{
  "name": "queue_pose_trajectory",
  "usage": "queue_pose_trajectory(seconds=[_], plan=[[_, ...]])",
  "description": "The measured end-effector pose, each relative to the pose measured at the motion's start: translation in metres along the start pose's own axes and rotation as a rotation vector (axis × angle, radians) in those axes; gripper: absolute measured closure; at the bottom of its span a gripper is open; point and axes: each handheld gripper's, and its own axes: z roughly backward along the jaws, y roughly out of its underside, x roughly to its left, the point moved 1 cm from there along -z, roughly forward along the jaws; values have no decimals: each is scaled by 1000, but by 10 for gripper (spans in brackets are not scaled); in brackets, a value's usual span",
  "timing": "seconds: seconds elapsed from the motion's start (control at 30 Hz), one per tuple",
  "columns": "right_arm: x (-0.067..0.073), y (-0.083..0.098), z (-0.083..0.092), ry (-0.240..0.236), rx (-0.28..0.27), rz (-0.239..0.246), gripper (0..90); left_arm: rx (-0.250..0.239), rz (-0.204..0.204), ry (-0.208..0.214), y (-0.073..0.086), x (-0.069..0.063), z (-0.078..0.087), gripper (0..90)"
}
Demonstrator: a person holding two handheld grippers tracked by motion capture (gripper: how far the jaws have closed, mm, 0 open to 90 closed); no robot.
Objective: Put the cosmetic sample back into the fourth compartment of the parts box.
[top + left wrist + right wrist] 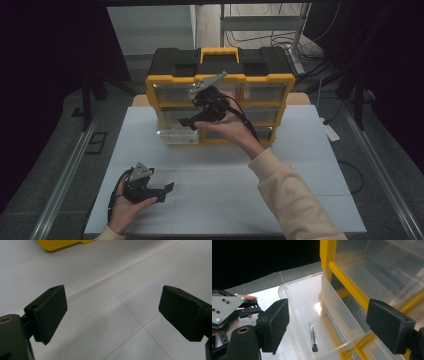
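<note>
A yellow and black organiser box [220, 75] with clear drawers stands at the far middle of the white table [225, 200]. Its lower left drawer [175, 135] is pulled out. In the right gripper view a thin clear tube with a black tip [313, 336] lies on the floor of this drawer [299, 295]. My right gripper [192, 120] is held in front of the box, just above the drawer, and it [329, 320] is open with nothing between its jaws. My left gripper [166, 193] rests low at the near left, and it [113, 305] is open and empty over bare table.
The other drawers [382, 267] of the box are shut. A corner of the yellow box [57, 243] shows at the top of the left gripper view. The left gripper's grey plate [223, 307] shows beyond the drawer. Metal rails [65, 175] run along both table sides.
</note>
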Motion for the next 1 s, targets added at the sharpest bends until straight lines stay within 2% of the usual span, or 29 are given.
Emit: queue_pose_trajectory(seconds=[0.23, 0.47, 0.67, 0.73, 1.0], plan=[[2, 1, 19, 22, -35, 2, 199, 2, -7, -3, 1, -1, 0, 91], [2, 13, 36, 42, -59, -5, 200, -1, -5, 1, 0, 1, 0, 91], [-4, 36, 61, 80, -87, -42, 201, -4, -4, -1, 0, 1, 0, 91], [-5, 39, 65, 87, -88, -49, 202, -4, -4, -1, 0, 1, 0, 91], [-2, 73, 91, 122, -122, -78, 204, -6, -3, -3, 0, 1, 1, 91]])
